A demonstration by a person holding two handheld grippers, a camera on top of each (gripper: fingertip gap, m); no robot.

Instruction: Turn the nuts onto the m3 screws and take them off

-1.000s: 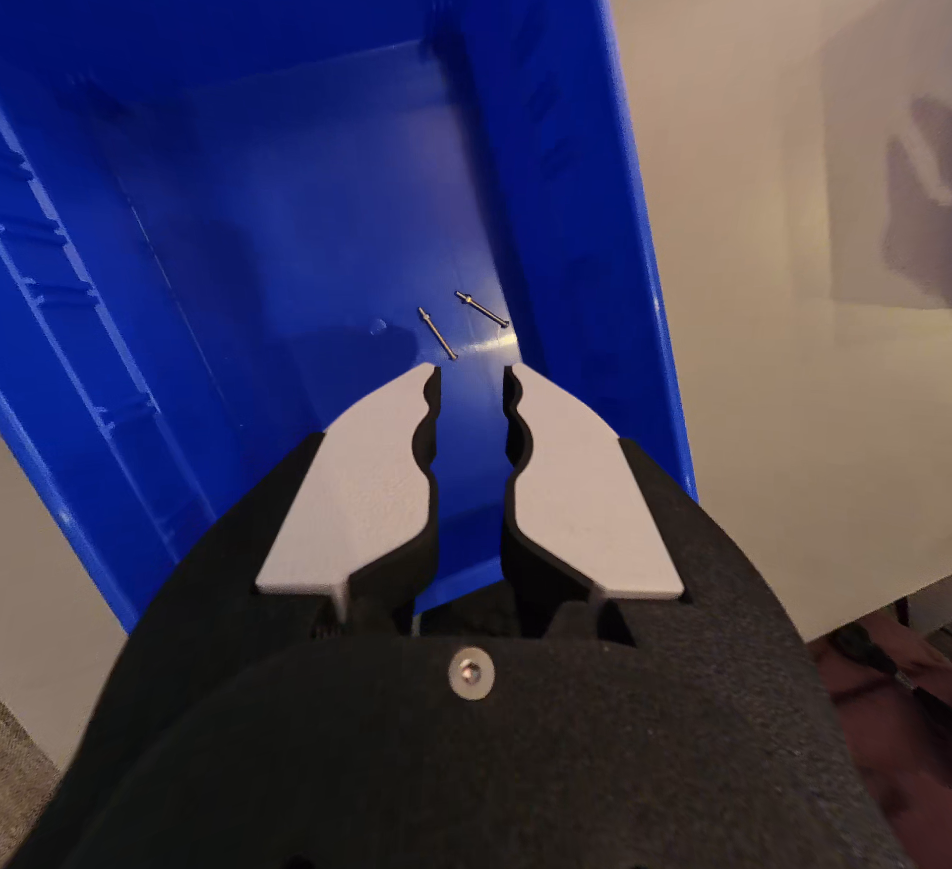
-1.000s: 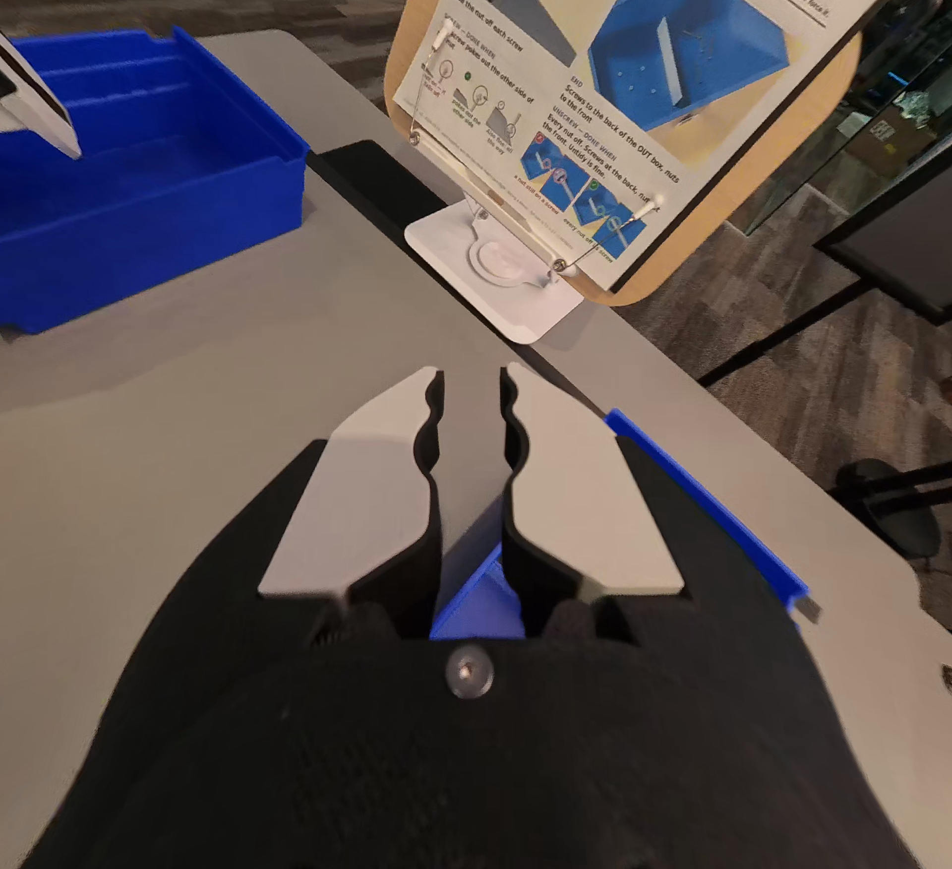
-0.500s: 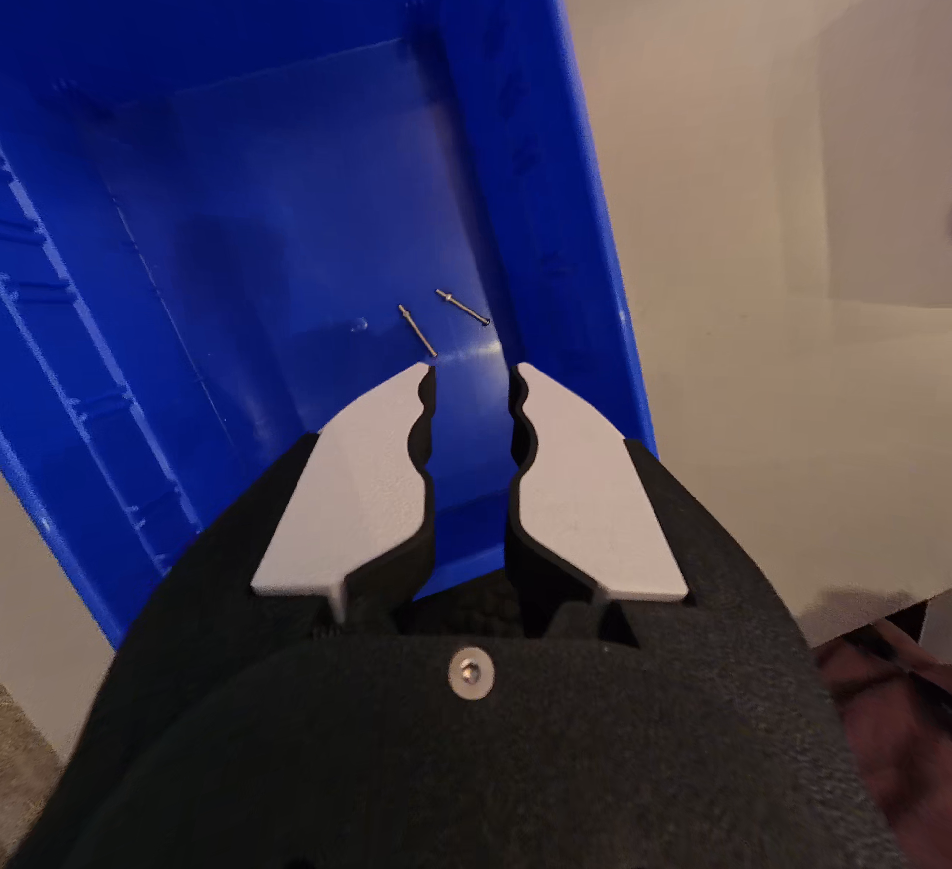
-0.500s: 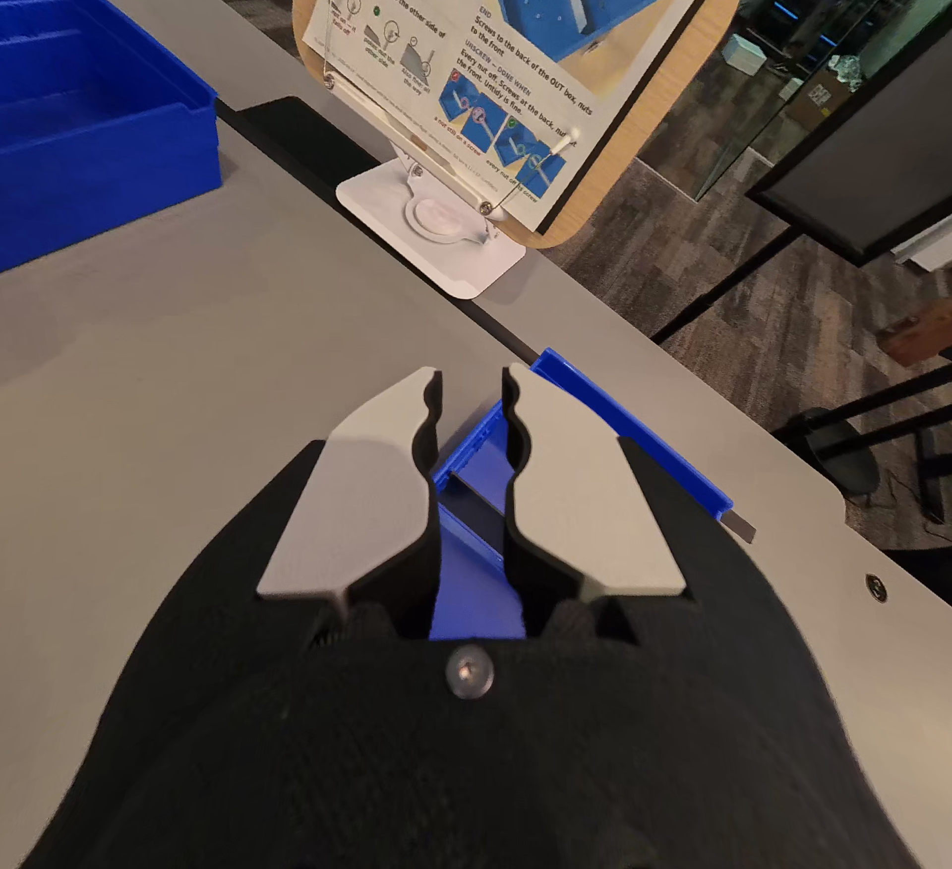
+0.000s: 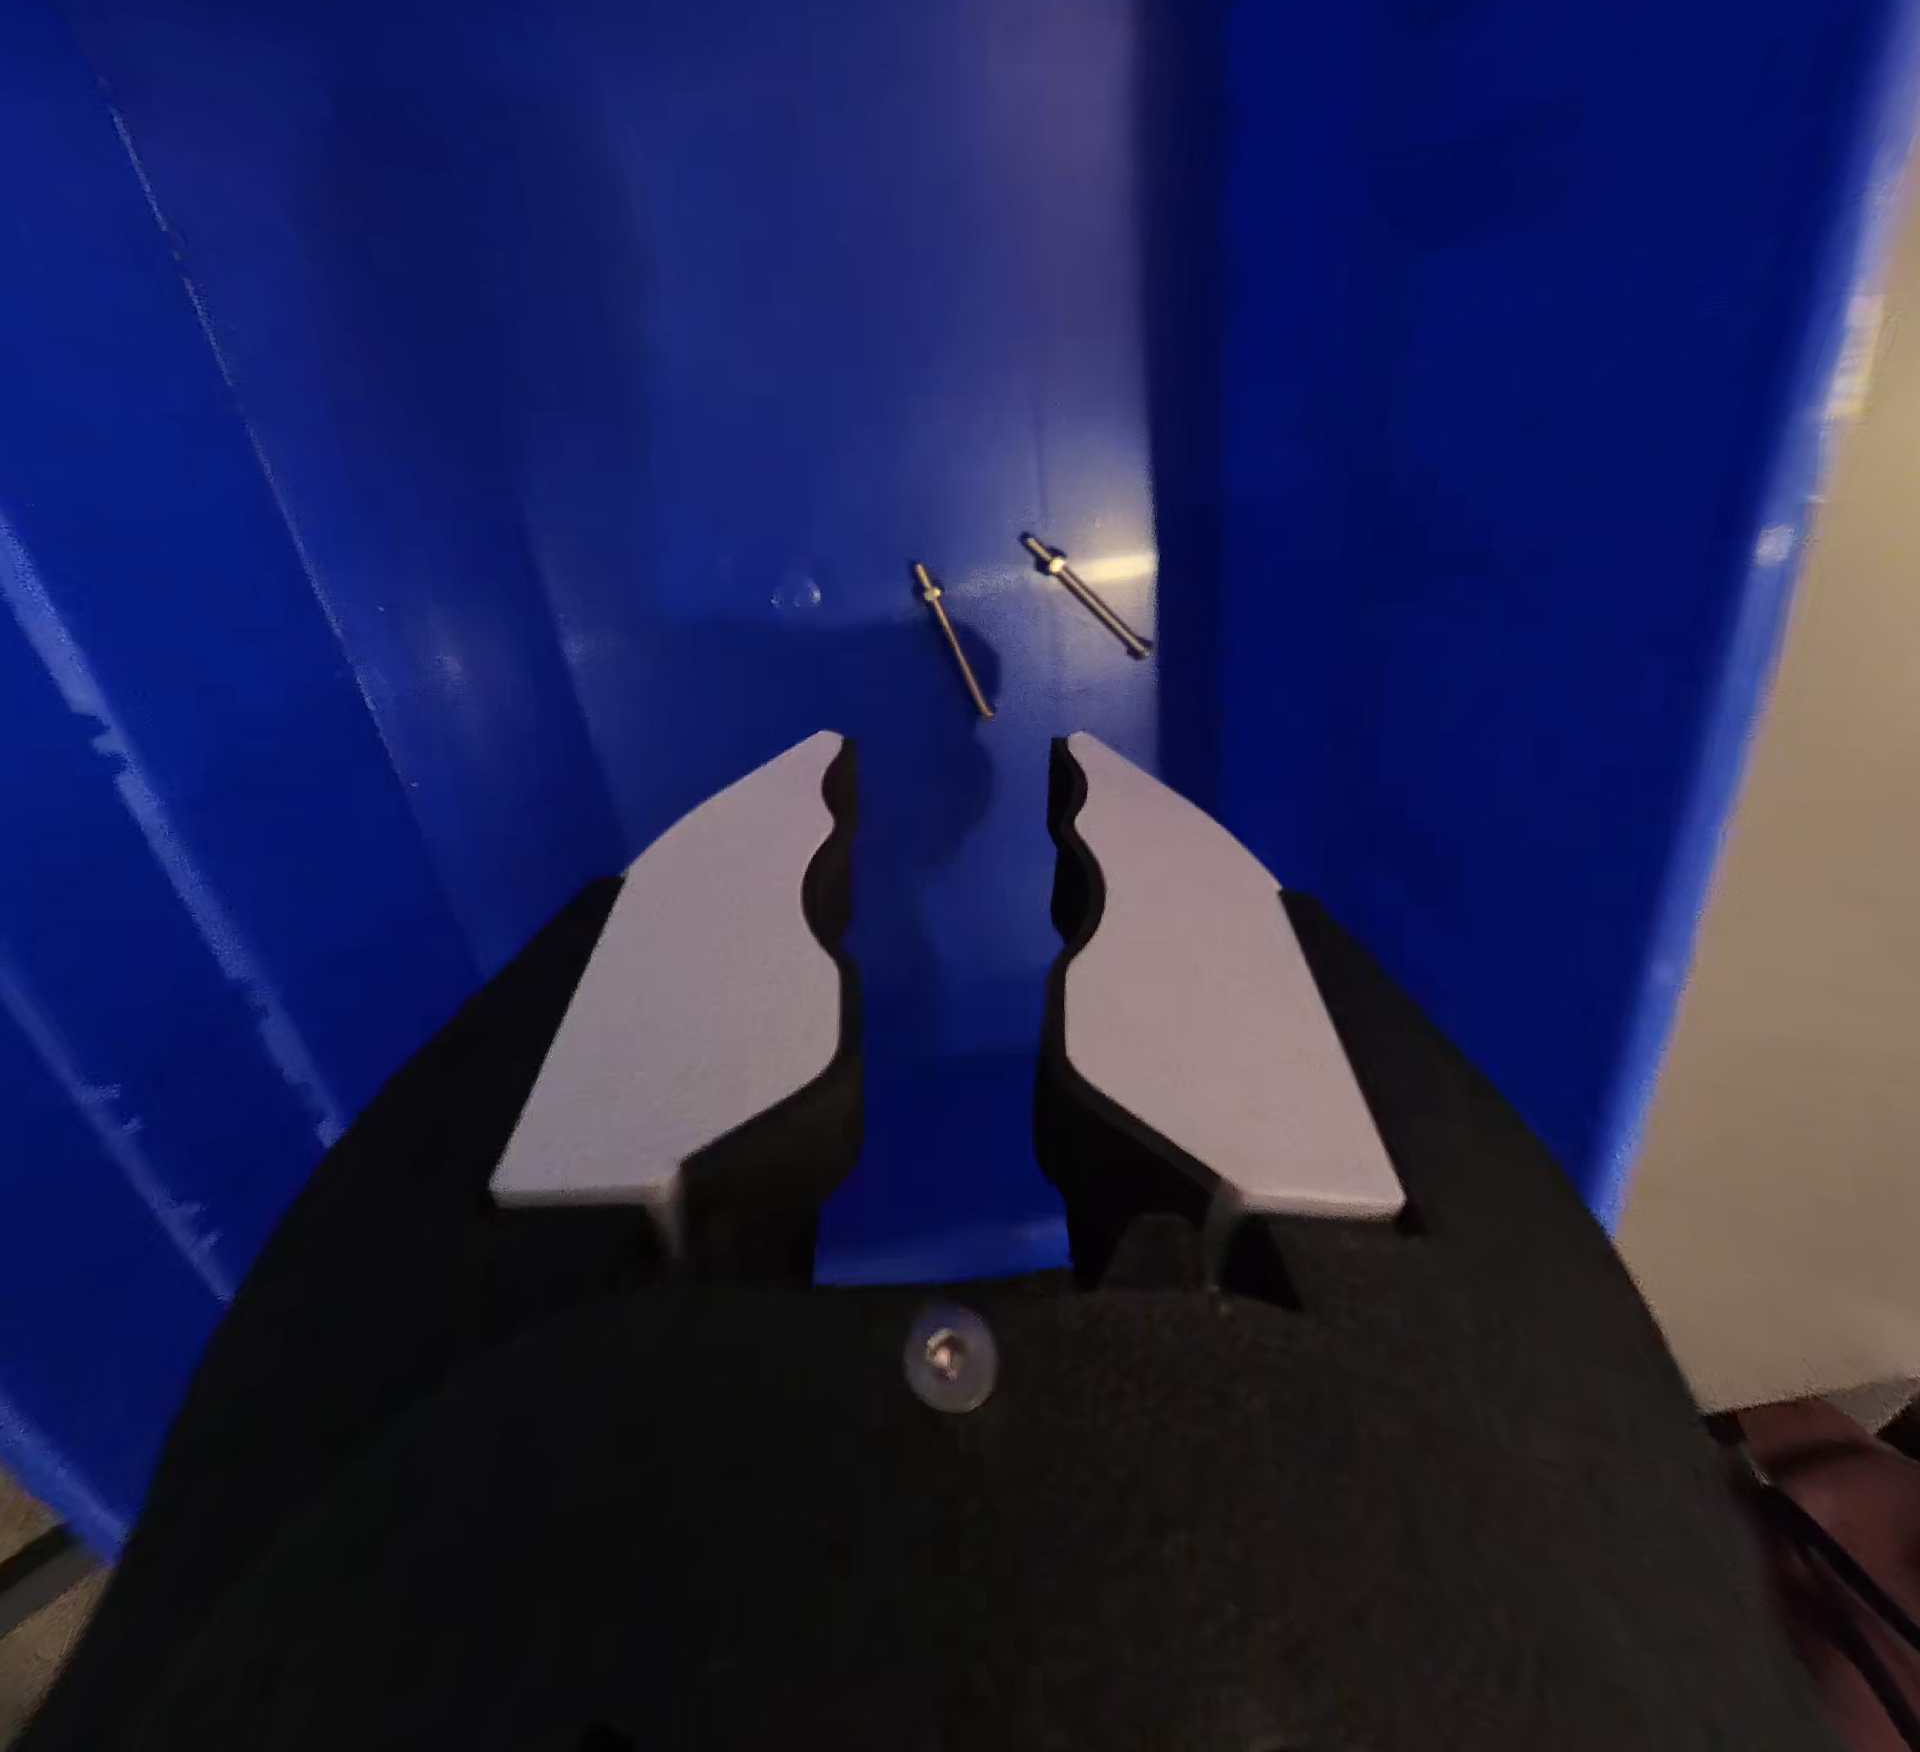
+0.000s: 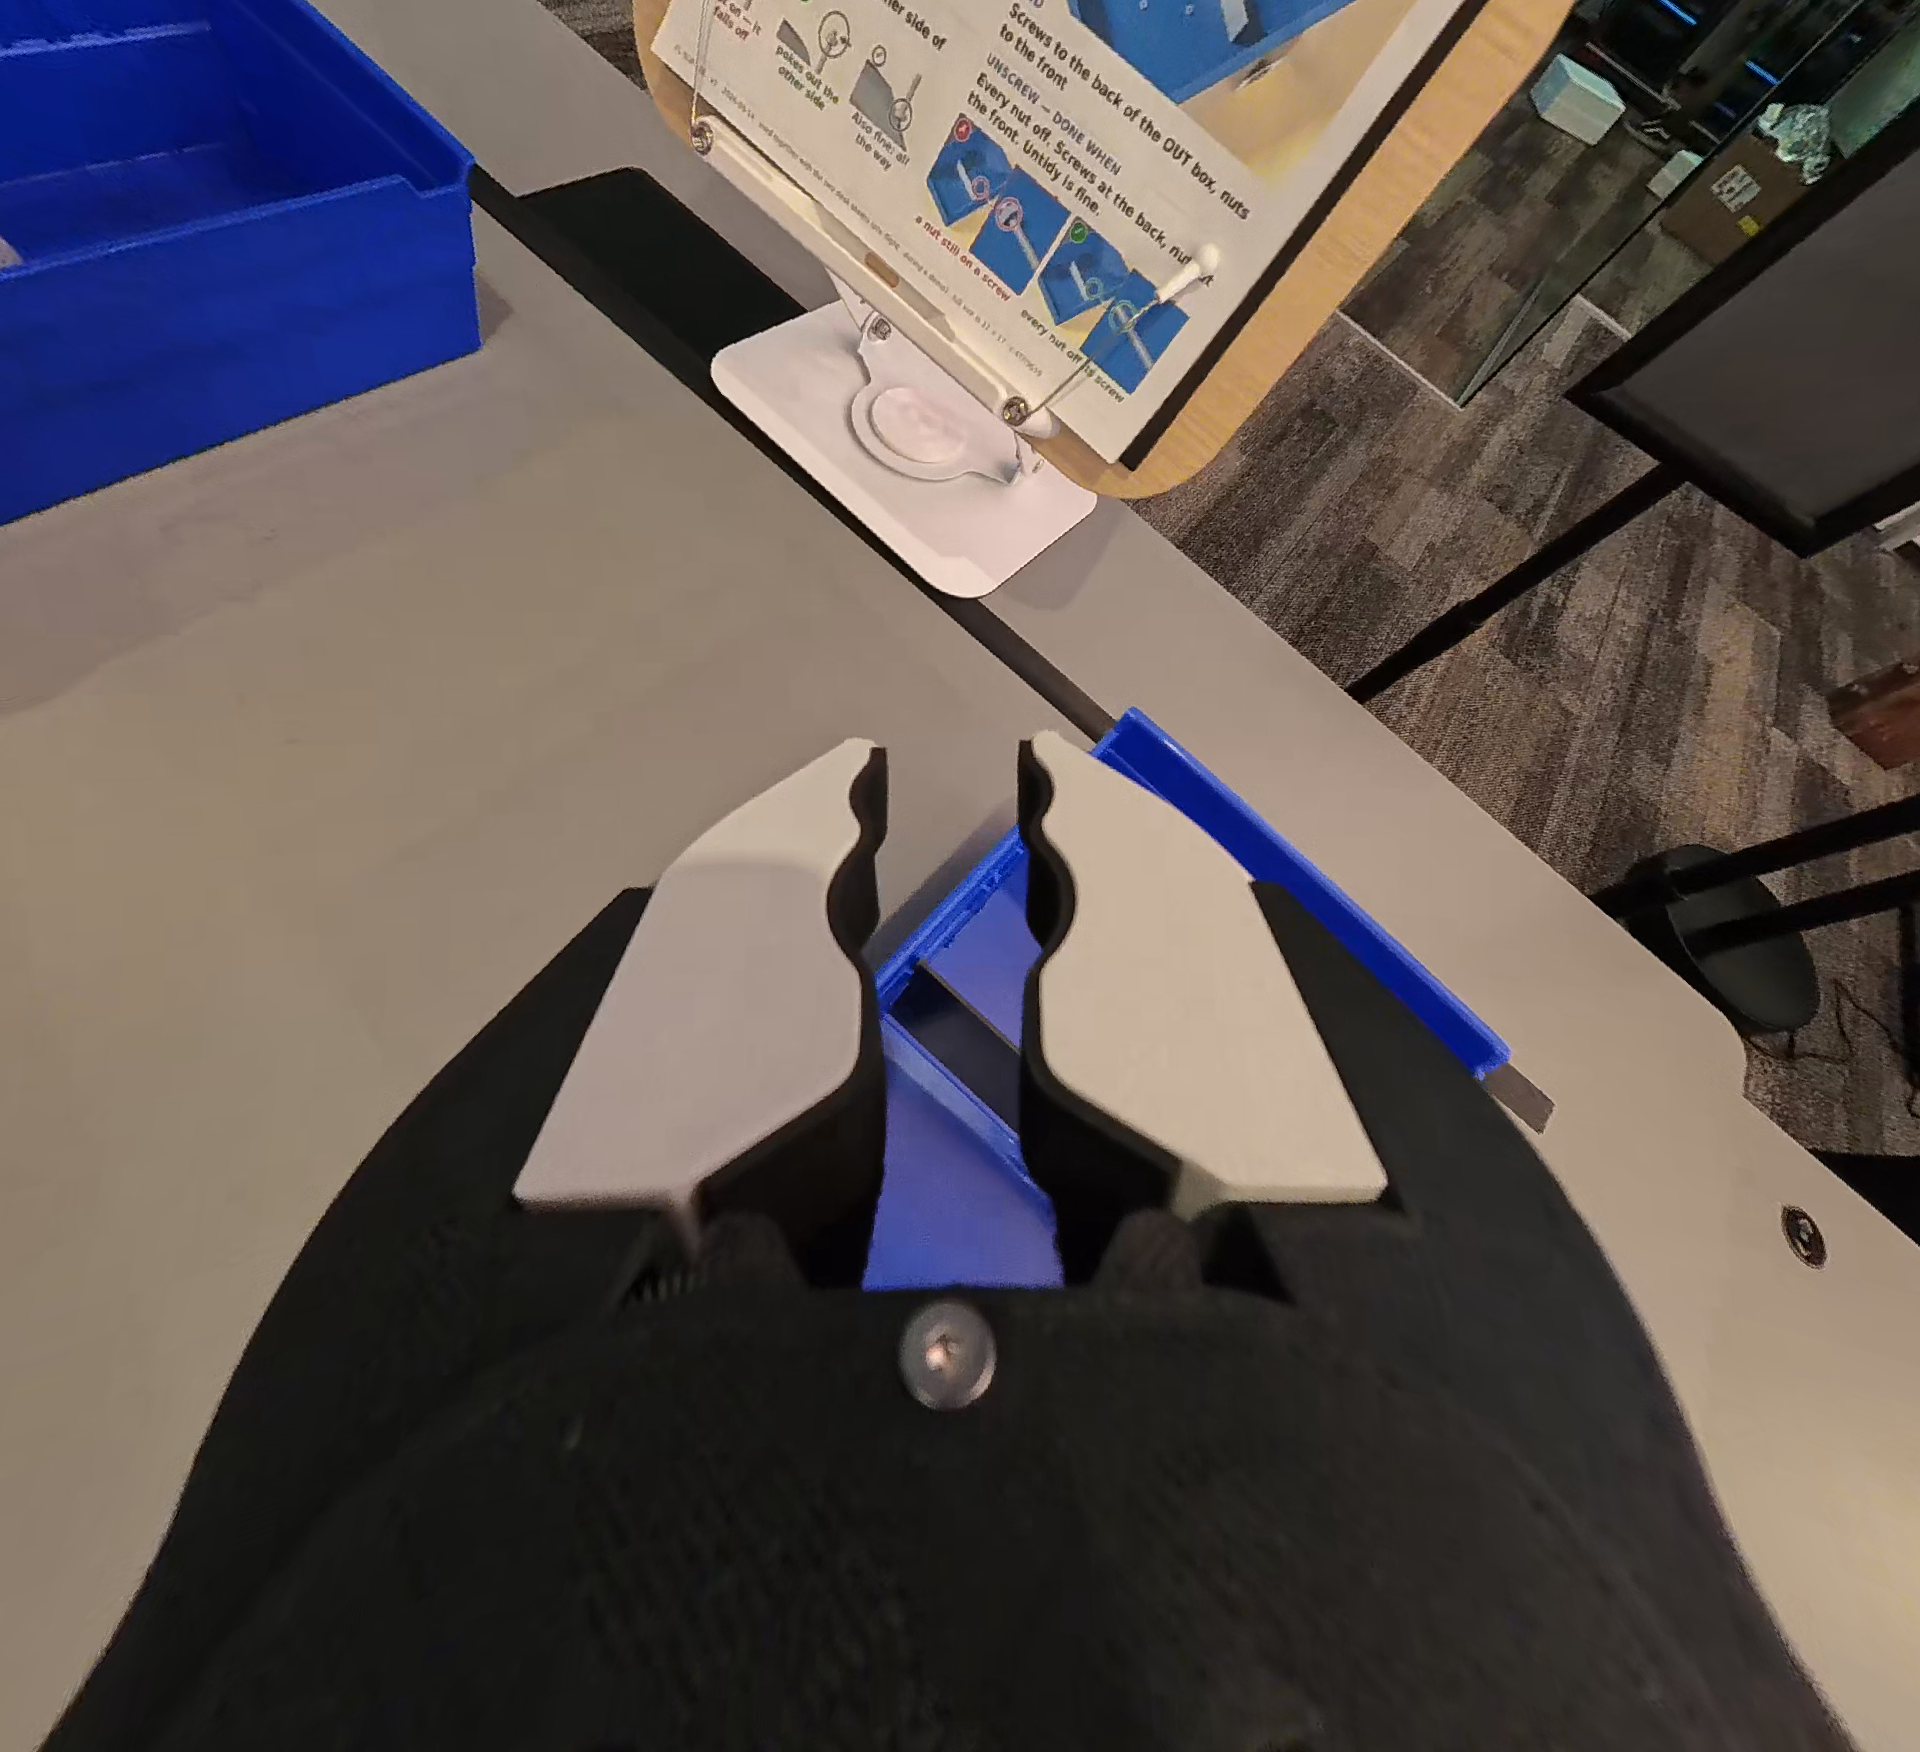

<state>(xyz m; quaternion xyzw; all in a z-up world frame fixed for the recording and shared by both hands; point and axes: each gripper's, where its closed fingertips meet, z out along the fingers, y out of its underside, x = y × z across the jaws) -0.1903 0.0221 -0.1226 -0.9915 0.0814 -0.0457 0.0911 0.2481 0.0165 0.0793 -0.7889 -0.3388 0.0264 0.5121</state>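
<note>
The left gripper (image 5: 953, 741) hangs spread and empty inside the bin (image 5: 416, 455); the right gripper (image 6: 952, 746) is spread too. Just beyond lie two screws (image 5: 954, 639) (image 5: 1087, 596), nuts on: light, thin, likely slippery. Pinch mid-shank.

Grey table (image 6: 436, 663) with a dark seam, under warm indoor light. Patterned carpet floor (image 6: 1538, 497) to the far right. Glass partition (image 6: 1621, 175) and black stand legs (image 6: 1745, 913) at right.
</note>
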